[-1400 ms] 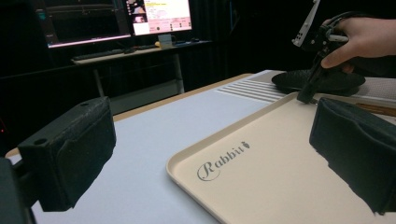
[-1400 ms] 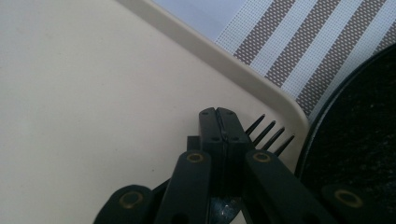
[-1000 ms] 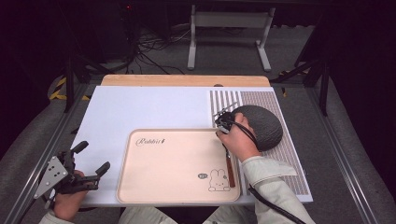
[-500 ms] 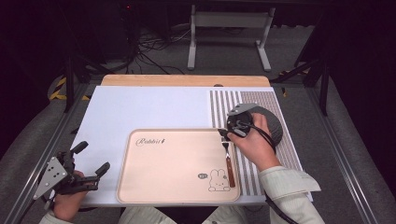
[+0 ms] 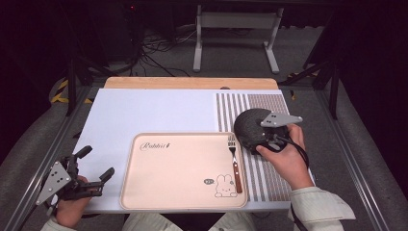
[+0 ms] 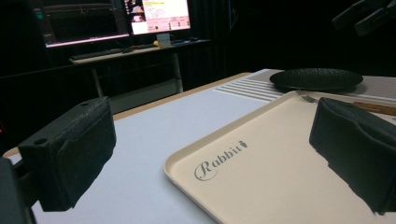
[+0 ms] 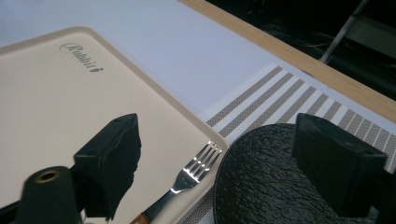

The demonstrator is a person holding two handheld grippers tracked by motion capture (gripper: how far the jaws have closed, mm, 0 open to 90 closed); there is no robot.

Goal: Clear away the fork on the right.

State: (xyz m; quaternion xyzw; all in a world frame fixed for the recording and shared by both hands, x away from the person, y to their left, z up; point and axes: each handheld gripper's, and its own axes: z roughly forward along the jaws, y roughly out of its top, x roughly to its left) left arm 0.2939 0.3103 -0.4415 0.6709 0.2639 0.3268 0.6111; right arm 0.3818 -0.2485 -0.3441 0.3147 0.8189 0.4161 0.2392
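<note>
A fork with a brown handle lies along the right side of the beige "Rabbit" tray, tines pointing away. To its right, a black textured plate sits on the striped mat. My right gripper hovers over the plate's near edge. Its jaws have just been opening, and nothing is held between them. In the right gripper view the fork and plate lie below the open right gripper. My left gripper stands open at the table's front left, beside the tray.
A white placemat with a striped right part covers the wooden table. Metal rails run along both sides. A stand and cables are on the floor behind. The left gripper view has monitors on a far desk.
The right gripper was shut at the fork's tine end on the tray. It has opened, left the fork lying there, and moved right and up over the plate. The left gripper stayed still.
</note>
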